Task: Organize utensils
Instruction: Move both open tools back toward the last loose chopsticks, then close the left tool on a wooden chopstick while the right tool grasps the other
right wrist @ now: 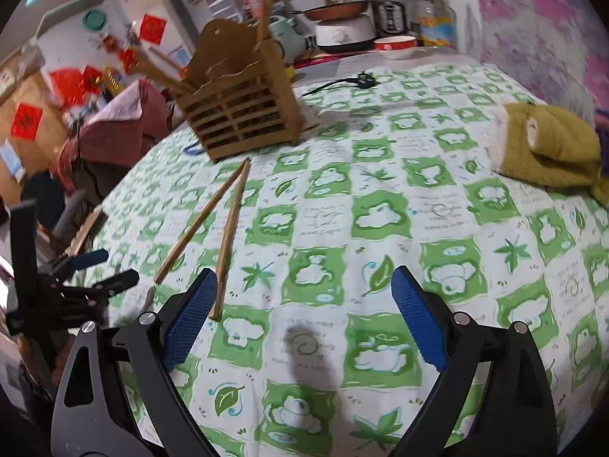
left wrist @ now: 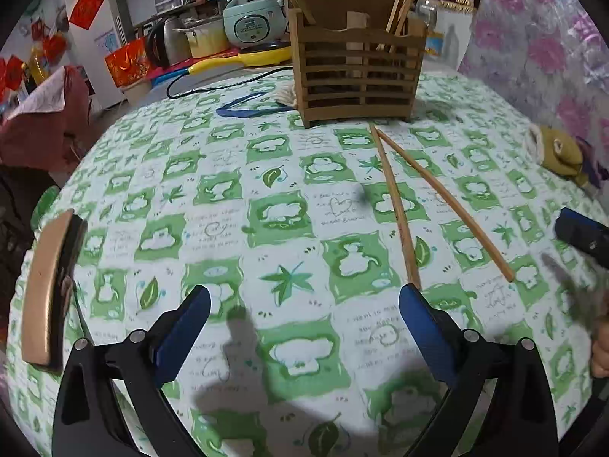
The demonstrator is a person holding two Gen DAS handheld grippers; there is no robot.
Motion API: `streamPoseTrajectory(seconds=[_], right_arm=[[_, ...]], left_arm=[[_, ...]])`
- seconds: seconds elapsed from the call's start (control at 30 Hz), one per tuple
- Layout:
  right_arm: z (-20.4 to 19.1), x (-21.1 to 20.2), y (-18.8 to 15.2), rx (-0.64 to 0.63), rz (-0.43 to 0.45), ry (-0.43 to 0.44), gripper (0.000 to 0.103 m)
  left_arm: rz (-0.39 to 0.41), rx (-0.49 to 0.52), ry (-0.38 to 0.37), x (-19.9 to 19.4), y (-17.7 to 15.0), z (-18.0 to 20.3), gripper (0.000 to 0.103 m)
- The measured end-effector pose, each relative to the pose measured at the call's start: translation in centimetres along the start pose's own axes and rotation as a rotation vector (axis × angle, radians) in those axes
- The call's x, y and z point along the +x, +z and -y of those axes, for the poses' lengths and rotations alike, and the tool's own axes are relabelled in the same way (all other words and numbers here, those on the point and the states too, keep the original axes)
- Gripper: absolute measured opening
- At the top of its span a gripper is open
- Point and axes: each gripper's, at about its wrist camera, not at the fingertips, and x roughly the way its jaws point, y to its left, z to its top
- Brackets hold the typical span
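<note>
Two wooden chopsticks [left wrist: 396, 205] lie loose on the green-and-white tablecloth, in a narrow V pointing at the slatted wooden utensil holder [left wrist: 357, 76]. The holder stands at the far side with several chopsticks in it. My left gripper [left wrist: 304, 297] is open and empty, its right finger beside the near end of one chopstick. In the right wrist view the same chopsticks [right wrist: 228, 236] lie left of centre below the holder [right wrist: 239, 114]. My right gripper [right wrist: 300, 285] is open and empty, its left finger next to a chopstick's near end. The left gripper shows at the left edge [right wrist: 95, 274].
A mustard-yellow cloth [right wrist: 548, 148] lies at the table's right side. A black power cord and plug [right wrist: 342, 83] lie beyond the holder. A blue band [left wrist: 247, 106] lies left of the holder. Kitchen appliances crowd the far counter. A wooden-edged object [left wrist: 49, 285] sits at the table's left edge.
</note>
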Motion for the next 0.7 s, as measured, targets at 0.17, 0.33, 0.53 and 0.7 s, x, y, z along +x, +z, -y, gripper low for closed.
streamPoseTrajectory(seconds=[0.17, 0.33, 0.53, 0.7], right_arm=[[-1.1, 0.0, -0.1, -0.064, -0.005, -0.016, 0.090], [-1.6, 0.2, -0.2, -0.090, -0.015, -0.019, 0.090], [-2.3, 0.3, -0.3, -0.126, -0.021, -0.023, 0.090], [-2.8, 0.3, -0.4, -0.155, -0.024, -0.024, 0.090]], left_arm=[[0.016, 0.084, -0.002, -0.1, 0.0, 2.1, 0.098], [0.011, 0.105, 0.008, 0.0, 0.0, 2.8, 0.098], [0.011, 0.098, 0.027, 0.1, 0.0, 2.6, 0.098], [0.018, 0.102, 0.038, 0.0, 0.0, 2.7, 0.098]])
